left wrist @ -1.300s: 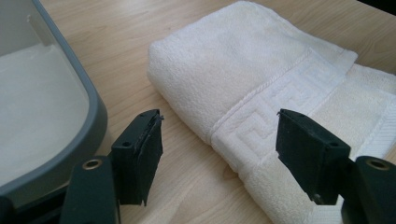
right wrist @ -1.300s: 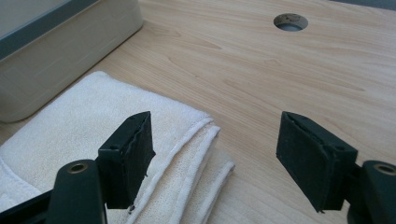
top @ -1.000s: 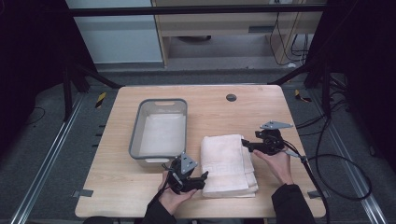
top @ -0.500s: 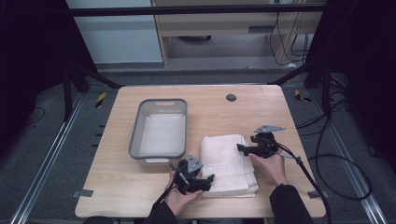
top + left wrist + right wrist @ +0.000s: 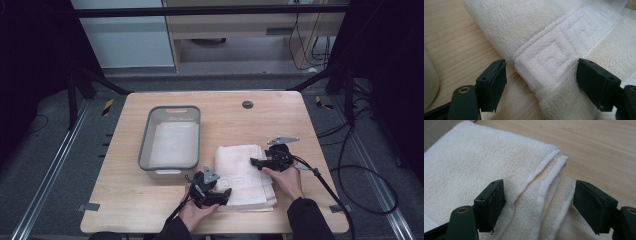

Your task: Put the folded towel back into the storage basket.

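Observation:
A folded white towel [image 5: 241, 169] with a raised key-pattern border lies on the wooden table [image 5: 280, 120], right of centre. My left gripper [image 5: 226, 193] sits low at the towel's near left corner. Its jaws have just been opening and now stand open around the bordered fold [image 5: 549, 55], pads clear of the cloth. My left gripper [image 5: 541, 67] straddles that fold. My right gripper [image 5: 254, 162] is at the towel's right edge, open, with the layered corner [image 5: 546, 170] between its jaws and untouched. My right gripper [image 5: 539, 186] hangs just above the layers.
A grey bin [image 5: 146, 135] with a pale lining stands left of the towel, close to my left gripper. A dark round hole [image 5: 247, 104] marks the table's far side. Cables [image 5: 345, 170] trail off the right edge.
Both grippers have come down and inward onto the towel's edges. The left jaws stand wider than before. The towel has not moved.

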Action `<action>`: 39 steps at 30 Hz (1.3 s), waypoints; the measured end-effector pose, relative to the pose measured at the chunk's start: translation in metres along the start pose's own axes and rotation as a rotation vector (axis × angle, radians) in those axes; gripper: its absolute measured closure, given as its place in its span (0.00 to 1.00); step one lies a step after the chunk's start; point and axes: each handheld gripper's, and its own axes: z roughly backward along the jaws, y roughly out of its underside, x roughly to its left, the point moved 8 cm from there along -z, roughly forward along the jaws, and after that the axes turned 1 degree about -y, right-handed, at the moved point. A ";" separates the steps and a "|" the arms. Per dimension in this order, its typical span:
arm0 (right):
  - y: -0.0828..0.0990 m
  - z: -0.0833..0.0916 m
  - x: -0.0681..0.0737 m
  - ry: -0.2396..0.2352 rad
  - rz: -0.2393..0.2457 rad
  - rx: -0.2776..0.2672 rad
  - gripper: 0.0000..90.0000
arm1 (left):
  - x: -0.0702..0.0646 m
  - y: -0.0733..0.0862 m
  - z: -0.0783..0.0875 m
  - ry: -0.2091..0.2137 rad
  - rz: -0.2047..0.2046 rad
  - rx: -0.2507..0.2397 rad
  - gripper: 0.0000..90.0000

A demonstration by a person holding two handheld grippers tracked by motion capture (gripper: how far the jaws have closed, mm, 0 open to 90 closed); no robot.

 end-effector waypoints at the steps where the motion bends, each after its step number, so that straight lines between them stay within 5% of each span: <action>1: 0.000 0.000 0.000 0.000 0.000 0.000 0.28 | 0.000 0.000 0.000 0.000 0.000 0.000 0.26; 11: 0.005 -0.008 0.001 0.002 -0.020 0.023 0.29 | 0.000 0.001 -0.005 0.031 0.019 0.011 0.26; 18: 0.007 -0.010 0.002 -0.036 -0.060 0.037 0.36 | -0.001 0.003 -0.009 0.108 0.076 0.027 0.27; 29: 0.007 -0.009 0.007 -0.109 -0.114 0.051 0.57 | -0.006 0.002 -0.009 0.135 0.073 0.041 0.40; 39: 0.006 -0.007 0.009 -0.130 -0.118 0.045 0.70 | -0.010 0.002 -0.007 0.165 0.091 0.041 0.58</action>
